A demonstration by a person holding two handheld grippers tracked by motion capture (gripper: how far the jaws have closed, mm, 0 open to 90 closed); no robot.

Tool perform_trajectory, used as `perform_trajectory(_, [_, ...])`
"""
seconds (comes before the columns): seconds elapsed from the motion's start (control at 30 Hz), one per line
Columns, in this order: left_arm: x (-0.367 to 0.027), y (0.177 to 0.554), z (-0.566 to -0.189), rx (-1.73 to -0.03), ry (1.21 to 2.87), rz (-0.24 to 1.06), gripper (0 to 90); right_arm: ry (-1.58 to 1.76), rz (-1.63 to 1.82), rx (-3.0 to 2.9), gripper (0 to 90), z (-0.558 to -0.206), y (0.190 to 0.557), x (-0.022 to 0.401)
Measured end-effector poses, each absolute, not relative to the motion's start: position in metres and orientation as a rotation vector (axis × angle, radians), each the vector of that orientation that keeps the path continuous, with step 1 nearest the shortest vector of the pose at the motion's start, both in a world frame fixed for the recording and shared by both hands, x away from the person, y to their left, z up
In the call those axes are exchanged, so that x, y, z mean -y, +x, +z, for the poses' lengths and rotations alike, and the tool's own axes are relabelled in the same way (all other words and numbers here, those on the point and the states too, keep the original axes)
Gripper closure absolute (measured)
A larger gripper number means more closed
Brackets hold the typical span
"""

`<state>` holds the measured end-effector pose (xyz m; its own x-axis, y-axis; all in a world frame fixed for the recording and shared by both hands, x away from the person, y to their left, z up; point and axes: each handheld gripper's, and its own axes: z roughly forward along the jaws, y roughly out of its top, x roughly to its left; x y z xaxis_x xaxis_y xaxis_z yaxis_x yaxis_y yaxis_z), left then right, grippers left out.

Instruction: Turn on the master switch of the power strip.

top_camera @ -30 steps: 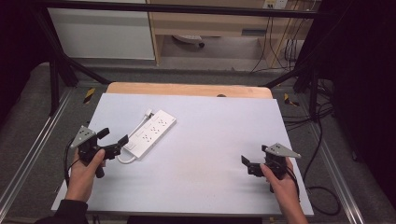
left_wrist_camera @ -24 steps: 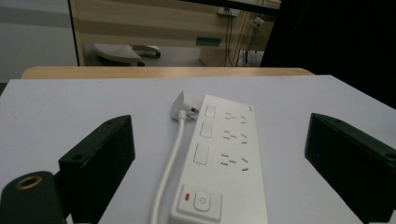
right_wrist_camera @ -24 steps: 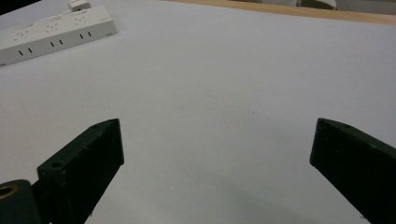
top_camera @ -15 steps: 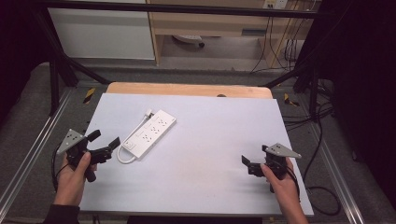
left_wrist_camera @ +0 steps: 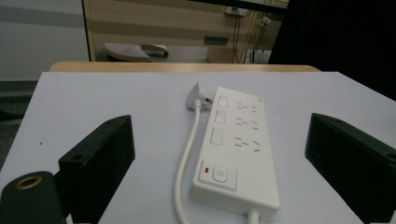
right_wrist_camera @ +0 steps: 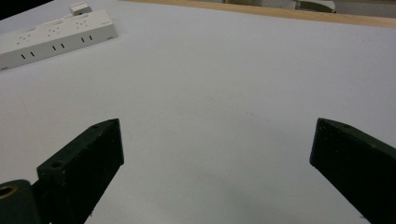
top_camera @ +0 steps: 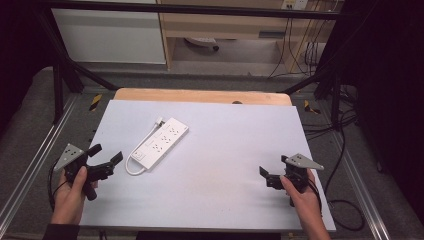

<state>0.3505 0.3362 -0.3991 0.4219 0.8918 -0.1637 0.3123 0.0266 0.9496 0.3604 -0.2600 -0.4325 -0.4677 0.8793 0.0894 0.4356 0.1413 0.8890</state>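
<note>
While flat on table, power strip (left_wrist_camera: 233,144) just ahead of left gripper (left_wrist_camera: 219,154).

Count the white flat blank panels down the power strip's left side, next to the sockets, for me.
3, seen from the left gripper view along the power strip: one at the far end, one in the middle, one nearest the switch. None looks hidden.
</note>
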Motion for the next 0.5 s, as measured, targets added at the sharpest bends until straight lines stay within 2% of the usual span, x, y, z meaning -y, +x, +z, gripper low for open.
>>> perform_trajectory(0.5, [-0.35,0.34,-0.406,-1.129,1.521,0.626,8.3,1.26,1.29,-1.957,3.3,-0.432,0.36,0.262])
